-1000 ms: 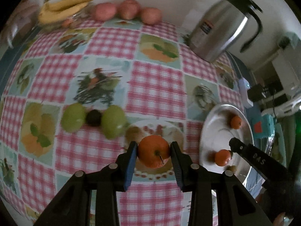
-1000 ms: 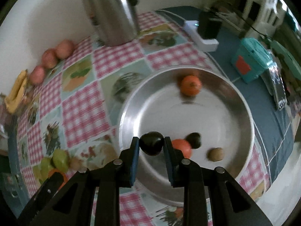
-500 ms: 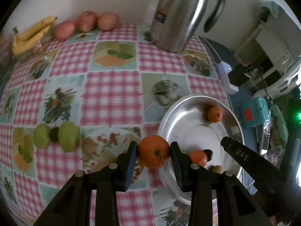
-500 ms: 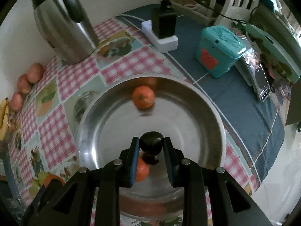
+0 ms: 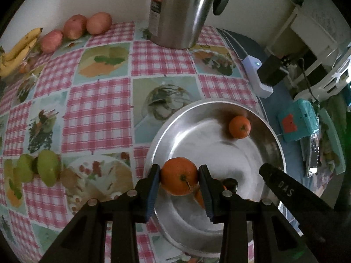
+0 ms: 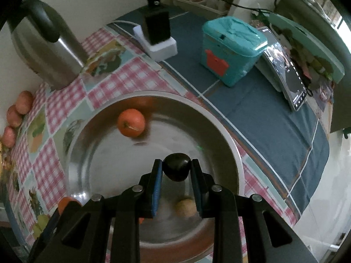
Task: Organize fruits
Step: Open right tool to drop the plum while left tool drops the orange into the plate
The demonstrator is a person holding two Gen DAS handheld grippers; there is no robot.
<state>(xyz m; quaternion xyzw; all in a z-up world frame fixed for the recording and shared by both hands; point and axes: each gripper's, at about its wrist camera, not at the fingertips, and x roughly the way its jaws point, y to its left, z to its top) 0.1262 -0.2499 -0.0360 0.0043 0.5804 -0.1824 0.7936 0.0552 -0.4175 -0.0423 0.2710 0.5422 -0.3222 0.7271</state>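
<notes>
Both grippers are carrying fruit to the big round silver bowl (image 6: 221, 135) on the counter: the left gripper (image 5: 178, 180) holds a round orange (image 5: 178, 178), the right gripper (image 6: 176, 171) holds a small dark fruit (image 6: 177, 169), and next I think they should open over the bowl.

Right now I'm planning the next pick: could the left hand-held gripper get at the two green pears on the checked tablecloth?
Probably not yet: the left hand-held gripper is shut on a round orange over the steel bowl; the green pears lie unobstructed.
</notes>
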